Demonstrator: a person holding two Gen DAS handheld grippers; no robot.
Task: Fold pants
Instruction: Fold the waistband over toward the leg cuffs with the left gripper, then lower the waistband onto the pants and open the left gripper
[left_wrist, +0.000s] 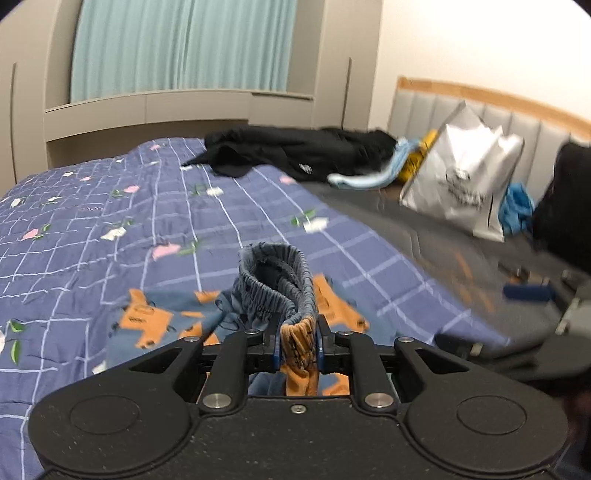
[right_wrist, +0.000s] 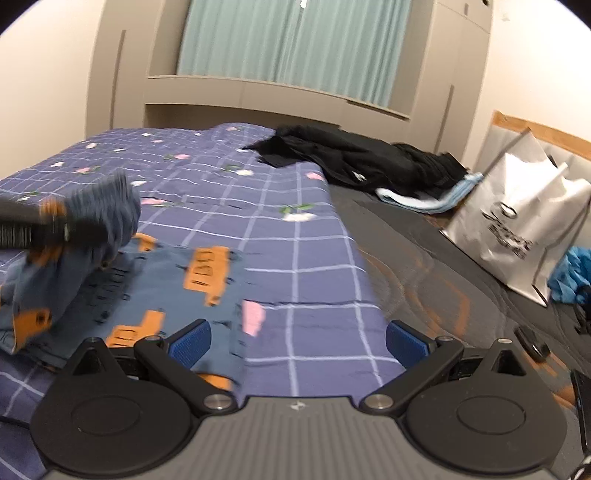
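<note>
The pants are blue with orange truck prints and lie on a purple checked bedspread. My left gripper is shut on their bunched elastic waistband, which stands up in a loop above the fingers. In the right wrist view the pants spread flat at the lower left, and the left gripper shows blurred at the left edge with the waistband raised. My right gripper stands wide open above the bedspread, nothing between its blue pads, just right of the pants' edge.
Black clothes and a light blue garment lie at the far side of the bed. A white shopping bag leans on the padded headboard, beside bare dark mattress. A wardrobe with a green curtain stands behind.
</note>
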